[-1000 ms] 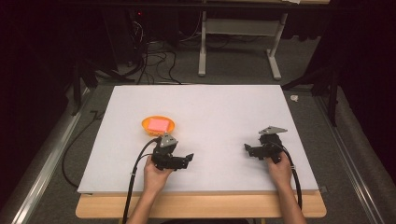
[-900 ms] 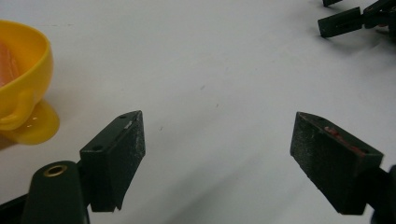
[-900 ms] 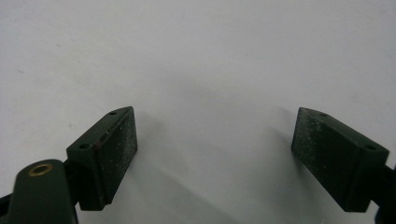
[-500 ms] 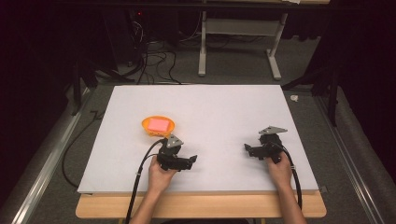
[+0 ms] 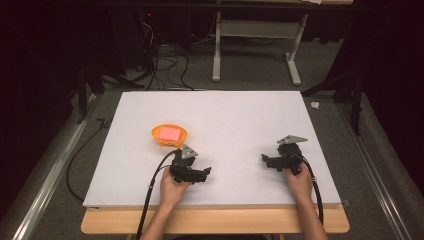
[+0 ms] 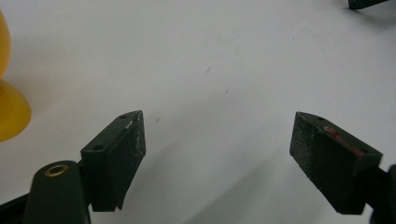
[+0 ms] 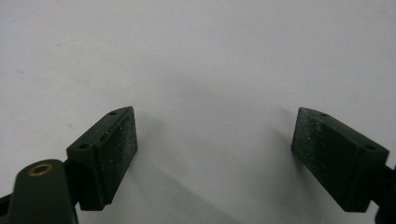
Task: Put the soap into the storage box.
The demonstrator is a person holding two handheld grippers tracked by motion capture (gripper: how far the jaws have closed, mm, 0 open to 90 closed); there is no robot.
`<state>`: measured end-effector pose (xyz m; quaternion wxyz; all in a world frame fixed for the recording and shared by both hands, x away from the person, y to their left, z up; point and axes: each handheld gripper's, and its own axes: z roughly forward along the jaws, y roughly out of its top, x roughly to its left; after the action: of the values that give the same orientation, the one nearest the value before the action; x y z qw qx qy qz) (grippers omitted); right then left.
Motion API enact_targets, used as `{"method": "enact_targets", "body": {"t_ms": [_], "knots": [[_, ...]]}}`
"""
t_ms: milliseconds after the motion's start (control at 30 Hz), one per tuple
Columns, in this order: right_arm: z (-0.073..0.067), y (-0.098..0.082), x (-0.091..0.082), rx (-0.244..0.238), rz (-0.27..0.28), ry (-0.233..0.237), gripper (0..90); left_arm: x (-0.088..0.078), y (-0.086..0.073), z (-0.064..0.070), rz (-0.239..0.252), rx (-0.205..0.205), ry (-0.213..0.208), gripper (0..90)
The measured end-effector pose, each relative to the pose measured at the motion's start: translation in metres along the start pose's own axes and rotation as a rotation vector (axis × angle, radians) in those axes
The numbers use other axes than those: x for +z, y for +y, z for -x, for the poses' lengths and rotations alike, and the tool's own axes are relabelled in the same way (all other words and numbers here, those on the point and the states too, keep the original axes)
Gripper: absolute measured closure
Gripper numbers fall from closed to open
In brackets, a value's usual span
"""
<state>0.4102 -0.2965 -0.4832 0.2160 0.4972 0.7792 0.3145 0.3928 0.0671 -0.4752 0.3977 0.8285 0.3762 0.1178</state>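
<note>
The left gripper rests low over the white table in the high view, its jaws spread wide and holding nothing, pointing across toward the right gripper, which sits well apart on the person's other side, likewise wide open and empty. Just behind the left gripper stands a small orange bowl with a pink block lying in it, probably a sponge or foam piece; the bowl is near the gripper's grey plate but not touching it. In the left gripper view, the left gripper shows both black pads parted with bare table between them, and the orange bowl bulges in at the left edge, off to the side of the jaws and not between them. In the right gripper view, the right gripper stands just as wide, with only plain white surface ahead. As a judgement, the bowl looks like light, stiff plastic, smooth and apt to slide or tip if nudged at the wall, so a pinch on the rim would serve best; the pink block seems soft and light, likely to squash a little, and is best taken across its two opposite sides from above.
</note>
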Motion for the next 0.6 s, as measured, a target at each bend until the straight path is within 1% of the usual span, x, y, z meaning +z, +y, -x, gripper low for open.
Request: {"method": "enact_targets", "body": {"t_ms": [100,200,333,400,467,600], "knots": [[0.0,0.0,0.0,0.0,0.0,0.0,15.0,0.002,-0.001,0.0,-0.005,0.009,0.011,18.9],[0.0,0.0,0.0,0.0,0.0,0.0,15.0,0.004,-0.001,0.001,-0.001,0.009,0.008,18.9],[0.0,0.0,0.0,0.001,0.0,0.0,15.0,0.008,-0.002,0.002,-0.003,0.018,0.016,18.9],[0.0,0.0,0.0,0.0,0.0,0.0,15.0,0.01,-0.003,0.003,-0.01,0.028,0.03,18.8],[0.0,0.0,0.0,0.0,0.0,0.0,15.0,0.012,-0.003,0.003,-0.018,0.035,0.034,18.6],[0.0,0.0,0.0,0.003,0.0,0.0,15.0,0.013,-0.004,0.006,-0.022,0.056,0.055,18.5]]}}
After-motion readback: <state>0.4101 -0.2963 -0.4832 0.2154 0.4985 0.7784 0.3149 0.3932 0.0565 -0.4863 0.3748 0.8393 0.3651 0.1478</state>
